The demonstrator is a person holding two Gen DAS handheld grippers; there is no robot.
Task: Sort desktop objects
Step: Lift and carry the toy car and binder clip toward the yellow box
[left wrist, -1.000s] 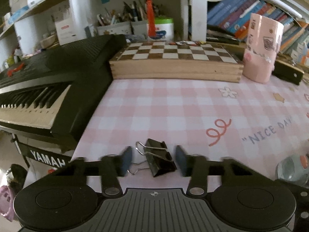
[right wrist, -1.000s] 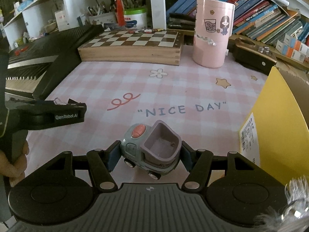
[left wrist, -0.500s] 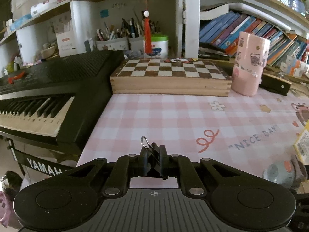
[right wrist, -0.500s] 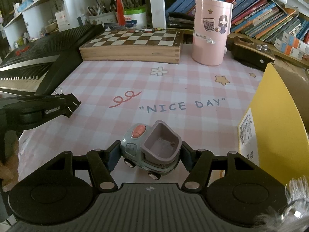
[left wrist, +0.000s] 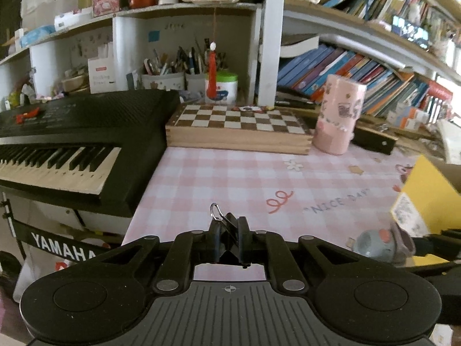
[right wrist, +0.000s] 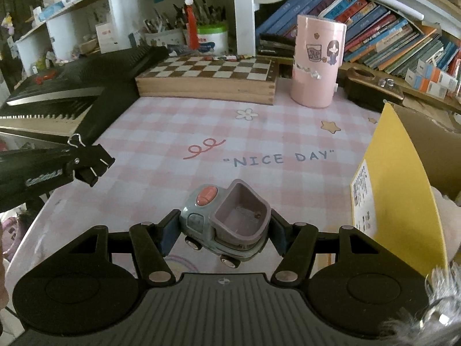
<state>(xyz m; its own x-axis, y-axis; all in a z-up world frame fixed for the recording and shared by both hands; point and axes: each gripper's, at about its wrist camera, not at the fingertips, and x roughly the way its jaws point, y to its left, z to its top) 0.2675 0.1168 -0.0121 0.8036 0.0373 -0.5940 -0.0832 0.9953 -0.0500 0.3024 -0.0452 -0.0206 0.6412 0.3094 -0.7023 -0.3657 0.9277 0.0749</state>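
Observation:
My left gripper (left wrist: pixel 229 240) is shut on a black binder clip (left wrist: pixel 227 230), held above the pink checked desk mat (left wrist: pixel 230 178); one wire handle sticks up past the pads. From the right wrist view the same left gripper (right wrist: pixel 92 167) hangs at the left with the binder clip (right wrist: pixel 92 160) in it. My right gripper (right wrist: pixel 222 232) is shut on a grey-green toy truck (right wrist: pixel 227 225) with a purple bucket and a pink button, lifted off the mat (right wrist: pixel 178 132). The toy truck (left wrist: pixel 380 243) also shows at the lower right of the left wrist view.
A black keyboard (left wrist: pixel 72 144) fills the left side. A wooden chessboard box (right wrist: pixel 207 80) and a pink cylinder container (right wrist: pixel 317 60) stand at the back, in front of bookshelves. A yellow-flapped cardboard box (right wrist: pixel 397 190) stands open at the right.
My left gripper closed on the binder clip and lifted it off the mat, moving toward the right. My right gripper rose a little with the toy truck.

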